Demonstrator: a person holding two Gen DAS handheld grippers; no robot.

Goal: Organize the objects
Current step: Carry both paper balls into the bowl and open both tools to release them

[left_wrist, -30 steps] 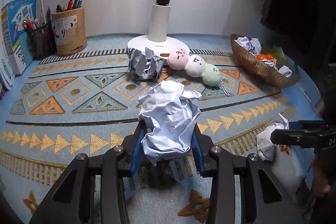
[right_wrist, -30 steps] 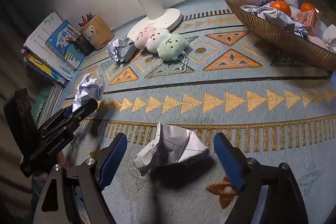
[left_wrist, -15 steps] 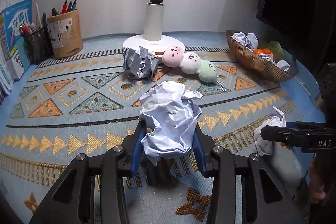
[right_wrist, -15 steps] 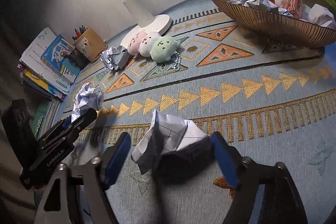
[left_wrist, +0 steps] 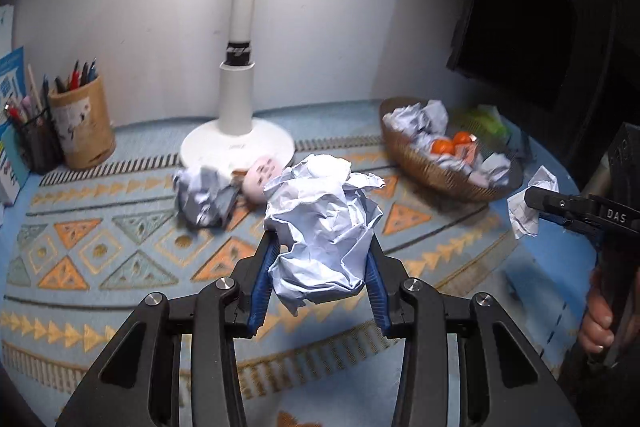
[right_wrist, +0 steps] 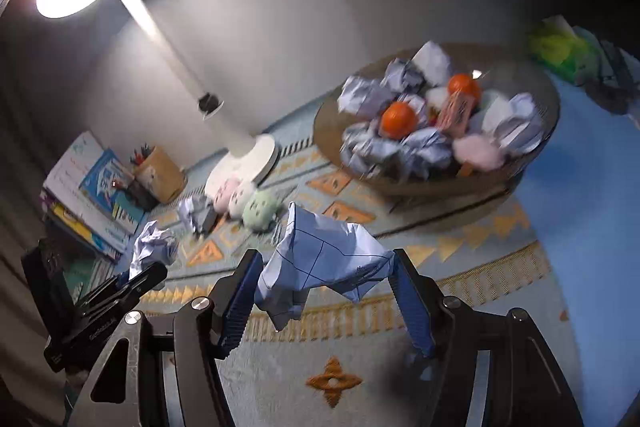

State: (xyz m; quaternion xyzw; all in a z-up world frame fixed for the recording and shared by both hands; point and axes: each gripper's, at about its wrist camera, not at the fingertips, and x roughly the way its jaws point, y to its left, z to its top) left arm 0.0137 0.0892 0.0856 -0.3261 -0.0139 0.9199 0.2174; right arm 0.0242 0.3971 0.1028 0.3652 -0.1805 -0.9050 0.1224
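The right tool [right_wrist: 324, 291], whose jaws have just been closing, pinches a lined paper ball [right_wrist: 324, 263] by its edges and the left tool [left_wrist: 320, 267] clamps a crumpled ball [left_wrist: 324, 231], both above the worktop [right_wrist: 500, 327], so either could slip before reaching the heaped basket [right_wrist: 548, 123] or roll off its pile.

The left gripper [left_wrist: 318, 281] clamps a crumpled white paper ball [left_wrist: 324, 227] above a patterned rug [left_wrist: 100, 251]. Far right, a wicker basket [left_wrist: 440, 179] holds paper and oranges. At right, the right gripper [left_wrist: 538, 205] grips another paper wad [left_wrist: 524, 211].
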